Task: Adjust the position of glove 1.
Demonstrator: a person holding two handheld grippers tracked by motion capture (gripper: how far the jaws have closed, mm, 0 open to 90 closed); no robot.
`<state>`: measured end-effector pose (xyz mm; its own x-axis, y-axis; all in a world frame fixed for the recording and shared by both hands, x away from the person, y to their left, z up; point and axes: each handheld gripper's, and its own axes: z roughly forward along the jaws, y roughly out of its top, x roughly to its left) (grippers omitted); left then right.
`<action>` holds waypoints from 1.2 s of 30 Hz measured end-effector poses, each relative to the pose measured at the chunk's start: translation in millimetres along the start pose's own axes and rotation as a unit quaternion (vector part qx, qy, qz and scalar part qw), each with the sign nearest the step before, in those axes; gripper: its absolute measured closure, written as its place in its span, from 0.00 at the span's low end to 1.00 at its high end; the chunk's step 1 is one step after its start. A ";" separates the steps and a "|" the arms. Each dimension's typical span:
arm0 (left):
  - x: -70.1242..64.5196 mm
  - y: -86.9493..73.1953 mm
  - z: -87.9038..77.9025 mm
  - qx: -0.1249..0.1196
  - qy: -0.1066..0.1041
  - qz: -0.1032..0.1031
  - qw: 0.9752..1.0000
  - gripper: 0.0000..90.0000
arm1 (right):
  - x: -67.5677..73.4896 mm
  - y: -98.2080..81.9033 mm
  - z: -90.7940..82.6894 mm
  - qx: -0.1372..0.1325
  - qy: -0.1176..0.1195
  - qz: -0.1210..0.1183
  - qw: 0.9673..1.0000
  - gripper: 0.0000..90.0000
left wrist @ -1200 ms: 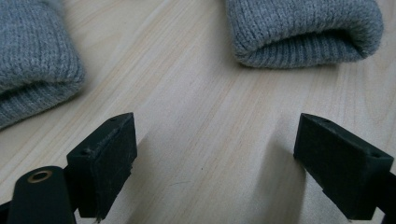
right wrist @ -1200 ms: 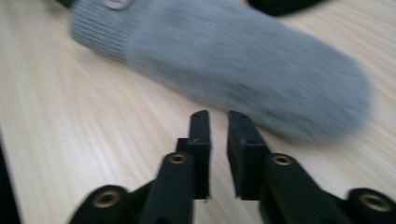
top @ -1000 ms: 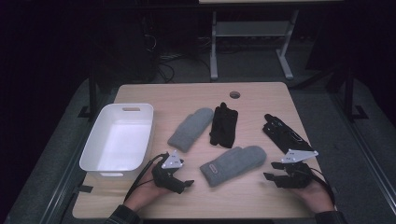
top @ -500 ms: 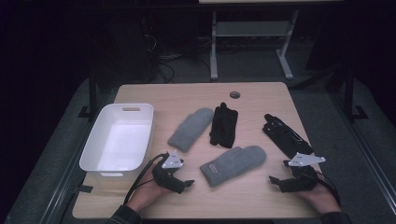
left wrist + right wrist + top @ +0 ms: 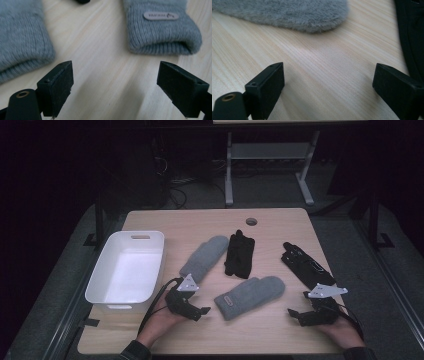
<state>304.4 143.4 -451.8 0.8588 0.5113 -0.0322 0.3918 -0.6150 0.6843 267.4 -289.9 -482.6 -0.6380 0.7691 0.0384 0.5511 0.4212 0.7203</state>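
Two grey knit mittens lie mid-table: one [image 5: 205, 257] near the bin, the other [image 5: 250, 295] closer to me with a label on its cuff [image 5: 161, 16]. A black glove [image 5: 240, 252] lies between them and another black glove [image 5: 305, 265] lies to the right. My left gripper [image 5: 200, 311] rests open on the wood, its jaws facing the labelled cuff [image 5: 162, 32], with the first mitten's cuff [image 5: 22, 40] to its left. My right gripper [image 5: 294, 314] is open and low over the table. Beyond it are the near mitten's fuzzy tip [image 5: 287, 12] and the right black glove [image 5: 412, 37].
A white rectangular bin [image 5: 125, 270] stands empty at the table's left side. The wooden table [image 5: 280, 227] has a round cable hole [image 5: 251, 221] near its far edge. Dark floor, cables and a metal stand's legs lie beyond the table.
My right gripper has drifted slightly right and toward the near edge. The left gripper has hardly moved. Both stay open.
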 end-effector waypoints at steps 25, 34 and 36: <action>36.6 59.4 3.5 -0.015 0.055 -0.036 0.998 0.15 | -0.1 0.0 0.0 0.000 0.000 0.000 1.000 0.11; 61.2 83.4 11.2 -0.025 0.082 -0.055 0.995 0.15 | -0.1 0.0 0.0 0.000 0.000 0.000 1.000 0.11; 66.3 87.2 12.7 -0.034 0.089 -0.063 0.993 0.15 | -0.1 0.0 0.0 0.000 0.000 0.000 1.000 0.11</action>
<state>399.7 116.1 -403.4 0.7293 0.6842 0.0046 0.4647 -0.5002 0.7306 267.4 -290.0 -482.6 -0.6384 0.7688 0.0384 0.5509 0.4214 0.7204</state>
